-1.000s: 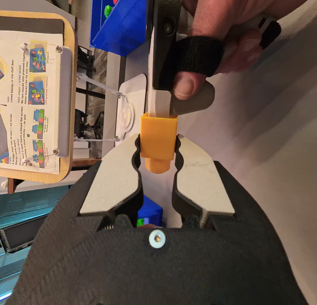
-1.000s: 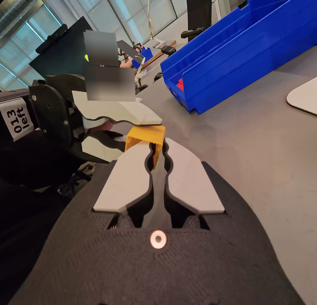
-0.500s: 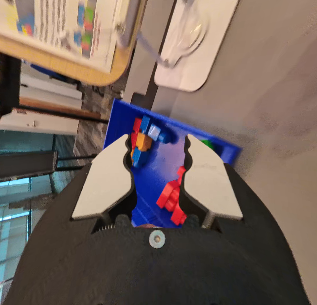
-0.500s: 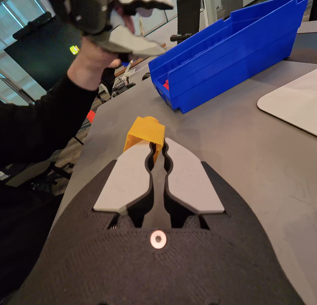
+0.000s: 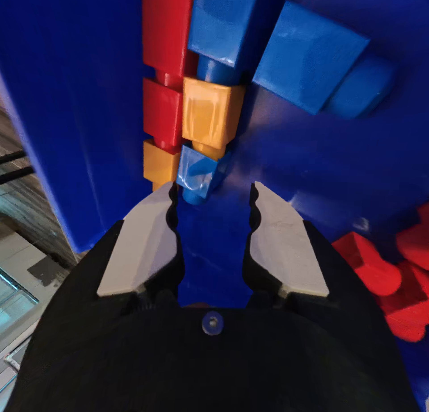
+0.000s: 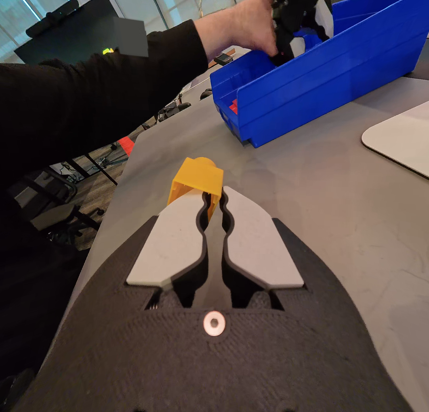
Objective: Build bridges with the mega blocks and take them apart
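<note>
Jaws of the right gripper point(image 6: 213, 193) pinch 1 wall of a yellow block point(image 6: 197, 178) above the worktop point(image 6: 301, 203). Left gripper point(image 5: 212, 187) gapes inside the blue bin point(image 5: 69, 99), a blue block point(image 5: 197, 173) at 12 o'clock; no readable writing.

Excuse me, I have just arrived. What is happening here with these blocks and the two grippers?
A person is working with a handheld gripper in each hand. The right gripper pinches one wall of a hollow yellow one-stud plastic block above the grey table. The left gripper, fingers open and holding nothing, reaches into the blue plastic bin, near a small blue one-stud block among joined red, orange and blue blocks.
</note>
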Tool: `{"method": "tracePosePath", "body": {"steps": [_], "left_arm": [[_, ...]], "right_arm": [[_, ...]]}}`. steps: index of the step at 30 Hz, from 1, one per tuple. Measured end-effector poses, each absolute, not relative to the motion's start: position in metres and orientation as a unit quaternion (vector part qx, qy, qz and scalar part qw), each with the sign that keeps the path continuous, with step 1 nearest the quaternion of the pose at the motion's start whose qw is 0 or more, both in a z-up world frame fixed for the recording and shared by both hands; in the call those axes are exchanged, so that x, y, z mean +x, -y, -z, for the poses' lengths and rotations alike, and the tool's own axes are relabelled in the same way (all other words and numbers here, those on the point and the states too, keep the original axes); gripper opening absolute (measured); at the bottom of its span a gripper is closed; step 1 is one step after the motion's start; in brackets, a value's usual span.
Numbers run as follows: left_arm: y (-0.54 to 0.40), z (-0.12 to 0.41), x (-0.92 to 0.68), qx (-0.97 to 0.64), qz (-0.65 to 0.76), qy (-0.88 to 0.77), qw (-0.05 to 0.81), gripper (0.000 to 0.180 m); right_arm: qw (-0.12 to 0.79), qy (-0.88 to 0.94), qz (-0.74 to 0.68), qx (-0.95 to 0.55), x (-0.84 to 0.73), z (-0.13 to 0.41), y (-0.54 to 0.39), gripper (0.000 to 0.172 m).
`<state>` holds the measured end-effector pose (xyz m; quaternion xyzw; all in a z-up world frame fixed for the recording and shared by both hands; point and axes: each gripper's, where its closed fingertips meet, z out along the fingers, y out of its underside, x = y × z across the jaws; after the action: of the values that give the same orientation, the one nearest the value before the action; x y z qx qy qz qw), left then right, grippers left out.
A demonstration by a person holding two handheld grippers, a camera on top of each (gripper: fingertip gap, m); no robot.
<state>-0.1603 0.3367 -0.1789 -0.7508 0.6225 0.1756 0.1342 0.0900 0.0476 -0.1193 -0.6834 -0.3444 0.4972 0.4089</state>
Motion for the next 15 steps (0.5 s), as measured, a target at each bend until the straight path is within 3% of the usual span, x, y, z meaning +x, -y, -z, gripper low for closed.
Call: {"method": "tracePosePath", "body": {"steps": [7,13,15], "left_arm": [[-0.346,0.192,-0.166,-0.758,-0.206,-0.612,0.090,0.067],[-0.308,0.190,-0.167,-0.761,-0.206,-0.613,0.048,0.055],[-0.292,0.186,-0.162,-0.765,-0.186,-0.616,0.039,0.041]], "right_arm": [[0.406,0.349,-0.501,-0.680,0.089,0.119,-0.046,0.007],[0.406,0.350,-0.500,-0.680,0.089,0.119,-0.045,0.007],[0.406,0.352,-0.499,-0.680,0.089,0.119,-0.045,0.007]]}}
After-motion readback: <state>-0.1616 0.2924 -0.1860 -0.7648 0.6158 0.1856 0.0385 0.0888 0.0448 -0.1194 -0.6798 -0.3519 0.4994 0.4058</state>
